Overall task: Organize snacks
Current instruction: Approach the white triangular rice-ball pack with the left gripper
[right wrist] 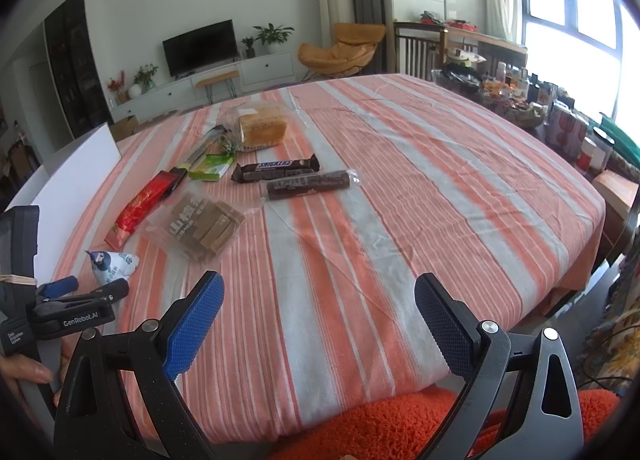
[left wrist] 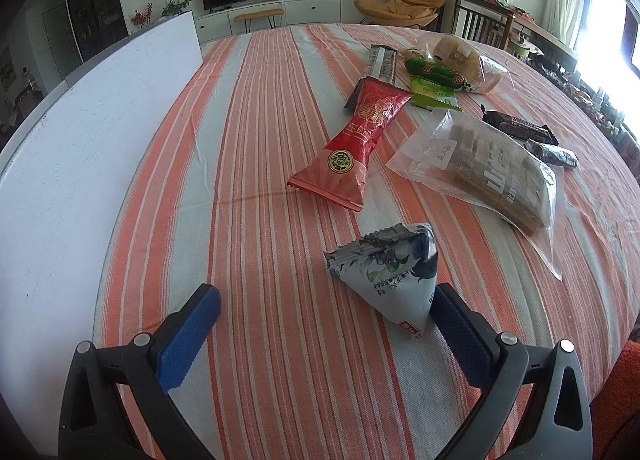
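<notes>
Snacks lie scattered on the striped tablecloth [left wrist: 256, 164]. My left gripper [left wrist: 326, 300] is open and empty, with a white-and-blue triangular packet [left wrist: 394, 276] just ahead, close to its right finger. Beyond lie a long red packet [left wrist: 356, 144], a clear bag of brown bars [left wrist: 492, 168], green packets [left wrist: 434, 90], bagged bread [left wrist: 460, 58] and a Snickers bar [left wrist: 516, 124]. My right gripper [right wrist: 320, 296] is open and empty above bare cloth near the front edge. In its view are the Snickers bar [right wrist: 276, 170], a dark bar [right wrist: 308, 184] and the left gripper [right wrist: 86, 290].
A white board [left wrist: 80, 148] stands along the table's left edge. An orange fuzzy cushion [right wrist: 400, 420] lies at the table's near edge. A cluttered side table [right wrist: 516, 100] and a chair [left wrist: 480, 20] stand to the right. A TV unit lies beyond the far edge.
</notes>
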Tool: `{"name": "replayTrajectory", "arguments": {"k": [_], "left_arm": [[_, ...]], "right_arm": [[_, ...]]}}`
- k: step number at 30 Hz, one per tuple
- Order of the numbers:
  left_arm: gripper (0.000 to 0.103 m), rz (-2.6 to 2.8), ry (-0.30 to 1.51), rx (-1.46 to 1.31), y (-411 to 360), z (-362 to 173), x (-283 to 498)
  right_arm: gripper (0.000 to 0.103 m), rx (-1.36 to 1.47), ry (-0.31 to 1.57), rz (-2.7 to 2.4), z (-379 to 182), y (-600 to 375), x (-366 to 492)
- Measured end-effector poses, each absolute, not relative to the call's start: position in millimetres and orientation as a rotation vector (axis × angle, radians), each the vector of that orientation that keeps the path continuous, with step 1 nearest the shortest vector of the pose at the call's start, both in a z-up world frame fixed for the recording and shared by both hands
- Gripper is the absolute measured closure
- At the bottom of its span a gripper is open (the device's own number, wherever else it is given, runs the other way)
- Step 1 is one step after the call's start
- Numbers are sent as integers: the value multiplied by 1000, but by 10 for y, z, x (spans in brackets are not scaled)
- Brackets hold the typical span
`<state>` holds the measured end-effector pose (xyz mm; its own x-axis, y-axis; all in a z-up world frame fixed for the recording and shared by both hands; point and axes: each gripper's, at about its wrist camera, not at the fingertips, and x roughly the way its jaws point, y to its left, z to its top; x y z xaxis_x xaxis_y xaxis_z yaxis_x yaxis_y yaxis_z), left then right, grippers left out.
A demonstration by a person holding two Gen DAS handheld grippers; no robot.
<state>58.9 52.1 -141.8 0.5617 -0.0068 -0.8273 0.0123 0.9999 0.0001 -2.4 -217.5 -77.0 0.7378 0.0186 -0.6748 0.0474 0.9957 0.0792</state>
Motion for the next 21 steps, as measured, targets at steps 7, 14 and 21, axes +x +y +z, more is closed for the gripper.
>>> {"name": "replayTrajectory", "arguments": {"k": [7, 14, 21], "left_arm": [[0, 43, 1003, -27, 922, -1346, 450], [0, -136, 951, -10, 596, -1217, 590], [27, -79, 968, 33, 336, -1357, 759]], "right_arm": [[5, 104, 734, -10, -772, -2182, -26], [5, 93, 751, -3, -782, -2144, 5], [5, 121, 742, -5, -775, -2188, -23]]}}
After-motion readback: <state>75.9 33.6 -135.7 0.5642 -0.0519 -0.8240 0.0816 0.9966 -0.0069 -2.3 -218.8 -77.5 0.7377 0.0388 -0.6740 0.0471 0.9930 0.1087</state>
